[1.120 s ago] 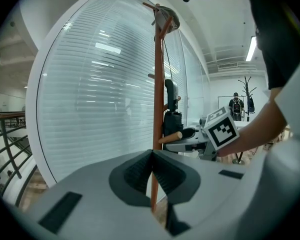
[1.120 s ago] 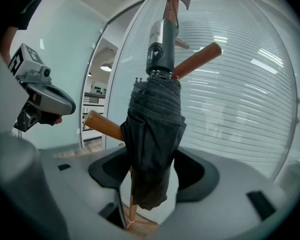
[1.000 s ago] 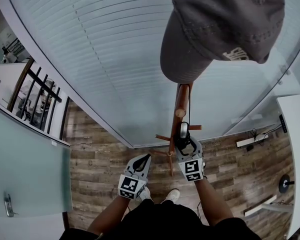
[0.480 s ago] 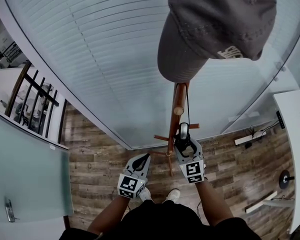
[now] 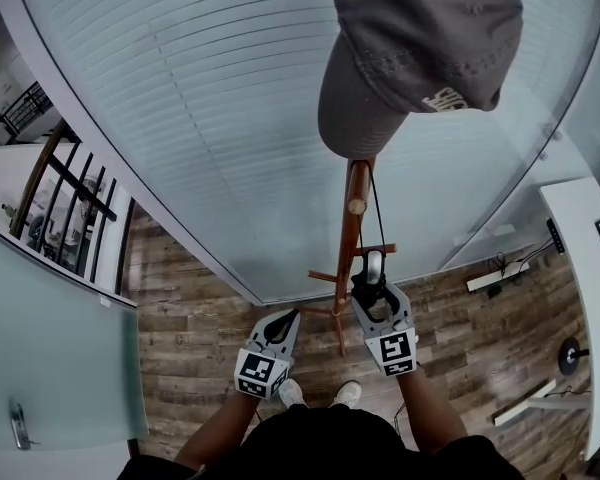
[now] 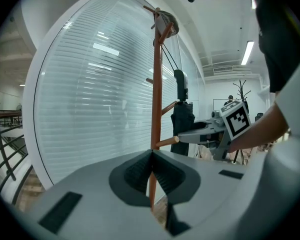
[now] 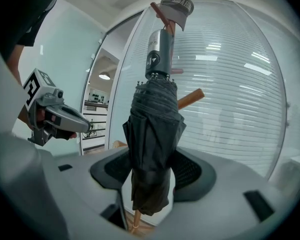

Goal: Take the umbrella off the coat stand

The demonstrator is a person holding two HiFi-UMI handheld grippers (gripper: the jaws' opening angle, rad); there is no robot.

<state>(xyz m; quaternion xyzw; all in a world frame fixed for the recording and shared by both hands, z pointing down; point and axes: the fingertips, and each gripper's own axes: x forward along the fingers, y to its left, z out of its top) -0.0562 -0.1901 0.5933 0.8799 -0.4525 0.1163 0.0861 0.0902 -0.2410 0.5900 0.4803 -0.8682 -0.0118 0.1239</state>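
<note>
- the right hand-held gripper [image 7: 152, 168] pinches a folded black fabric umbrella [image 7: 152, 129] between its ribbed dark pads; its jaws have just been closing on the crumpled cloth.
- the umbrella's smooth grey cylindrical handle [image 7: 159, 54] points up, and a thin black cord [image 5: 376, 203] runs from it to the top of the stand.
- the umbrella hangs just beside the slim reddish-brown wooden coat stand [image 5: 351, 238], near a short round peg [image 7: 191, 98]; a soft grey stitched cap [image 5: 420, 48] sits on top.
- the left hand-held gripper [image 6: 151, 155] is pressed together, pads meeting at the tips, apart from the pole.
- a curved glass wall with white horizontal blinds [image 5: 200, 118] stands behind; open wood-plank floor [image 5: 180, 298] surrounds the stand's base.
</note>
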